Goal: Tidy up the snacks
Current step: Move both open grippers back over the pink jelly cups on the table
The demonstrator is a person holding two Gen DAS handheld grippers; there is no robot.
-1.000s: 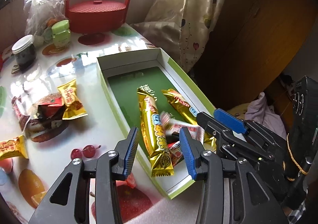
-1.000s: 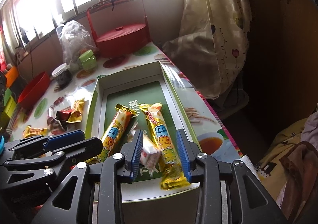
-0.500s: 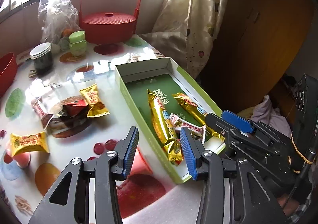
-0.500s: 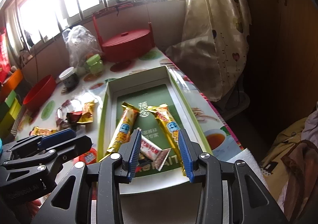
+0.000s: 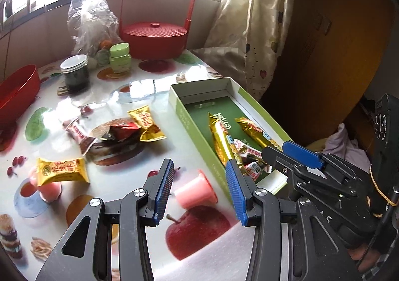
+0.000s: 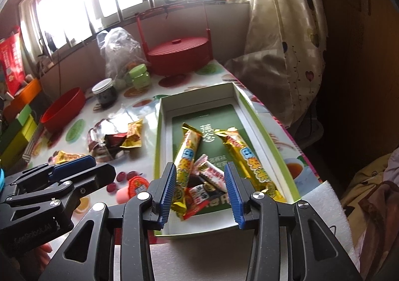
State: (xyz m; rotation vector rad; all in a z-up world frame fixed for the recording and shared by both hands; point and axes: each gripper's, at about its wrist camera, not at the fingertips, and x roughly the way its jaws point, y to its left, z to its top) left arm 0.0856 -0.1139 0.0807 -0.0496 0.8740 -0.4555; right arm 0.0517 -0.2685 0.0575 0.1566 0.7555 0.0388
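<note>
Currently both grippers empty, fingers spread wide: left gripper [image 5: 198,187] over the tabletop [image 5: 139,174] above a pink jelly cup [image 5: 195,193], right gripper [image 6: 200,187] above the near end of the box [image 6: 264,131]. Box holds two gold bars [image 6: 187,154] and small red-white packets [image 6: 212,175]. Loose snacks lie left of it: yellow packet [image 5: 62,171], foil pile [image 5: 119,131]. Wrappers look light, crinkly, slippery; best pinched across a sealed end. Jelly cup likely soft-walled, take it at the rim. Wrapper print unreadable; box's near corner hidden behind the right gripper in the left view
</note>
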